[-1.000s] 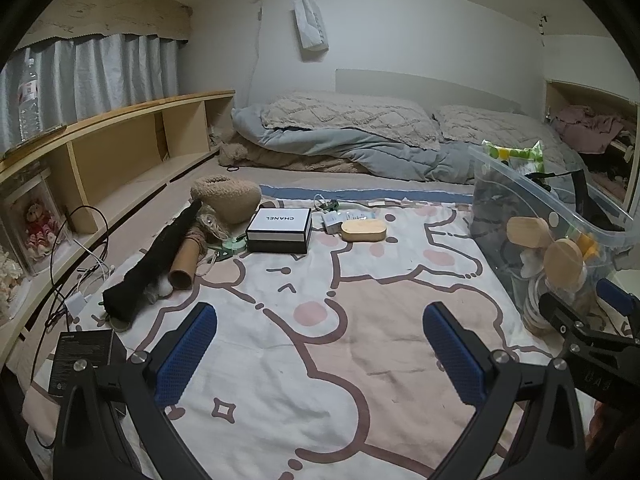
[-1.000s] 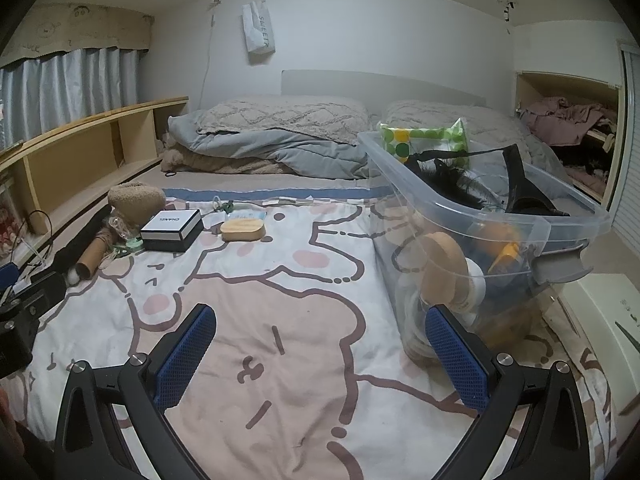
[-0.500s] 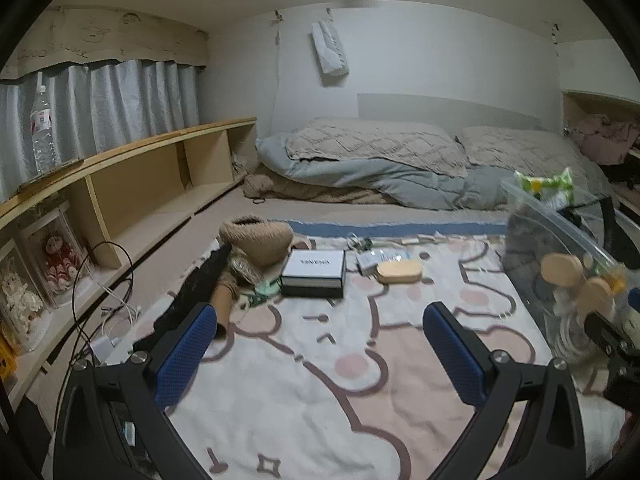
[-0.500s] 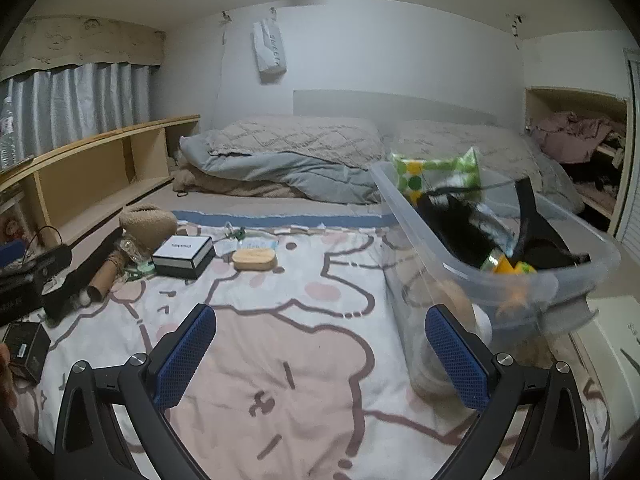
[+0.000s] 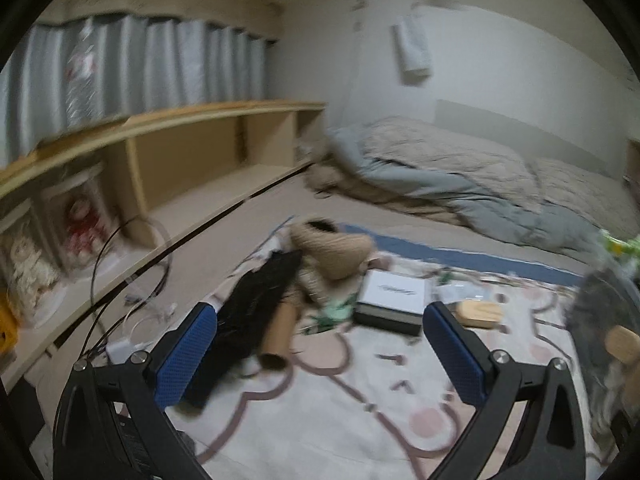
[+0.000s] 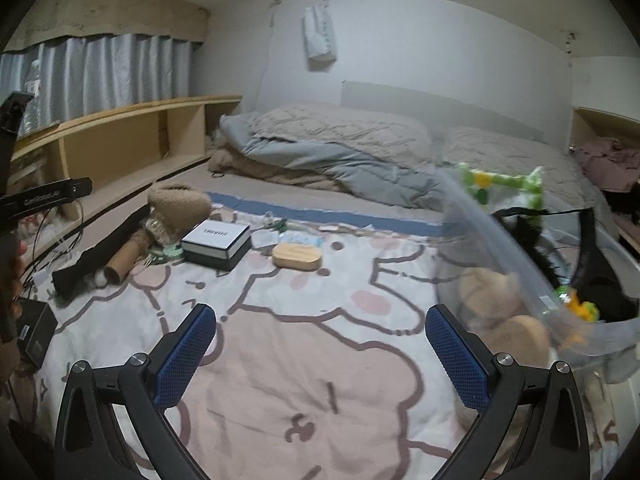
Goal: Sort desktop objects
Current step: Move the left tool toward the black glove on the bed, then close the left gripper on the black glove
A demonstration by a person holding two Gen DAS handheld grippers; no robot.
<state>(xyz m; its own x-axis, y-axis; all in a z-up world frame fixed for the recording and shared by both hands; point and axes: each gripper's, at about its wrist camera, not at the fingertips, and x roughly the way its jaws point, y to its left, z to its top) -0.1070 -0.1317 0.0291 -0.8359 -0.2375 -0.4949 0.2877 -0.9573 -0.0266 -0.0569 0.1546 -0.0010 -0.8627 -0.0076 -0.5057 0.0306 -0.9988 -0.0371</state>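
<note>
Loose objects lie on a cartoon-print blanket (image 6: 312,360) on a bed. A white-topped black box (image 6: 216,242) (image 5: 390,296), a wooden oval case (image 6: 297,256) (image 5: 478,314), a cardboard tube (image 6: 124,264) (image 5: 276,336), a long black item (image 5: 252,312) and a fuzzy tan slipper (image 6: 178,208) (image 5: 332,250) sit at the far left. A clear plastic bin (image 6: 532,280) holding several things stands at the right. My left gripper (image 5: 320,354) is open and empty, short of the tube and box. My right gripper (image 6: 320,356) is open and empty over bare blanket.
A wooden shelf (image 5: 192,168) with dolls and cables runs along the left wall. Folded quilts and pillows (image 6: 340,148) fill the far end of the bed. A small black box (image 6: 34,332) lies at the blanket's left edge. A second shelf with clothes (image 6: 608,156) is at far right.
Both views have swung up and leftward. The left gripper has turned toward the cluster by the shelf, which now looks closer and blurred. Both grippers stay open and empty.
</note>
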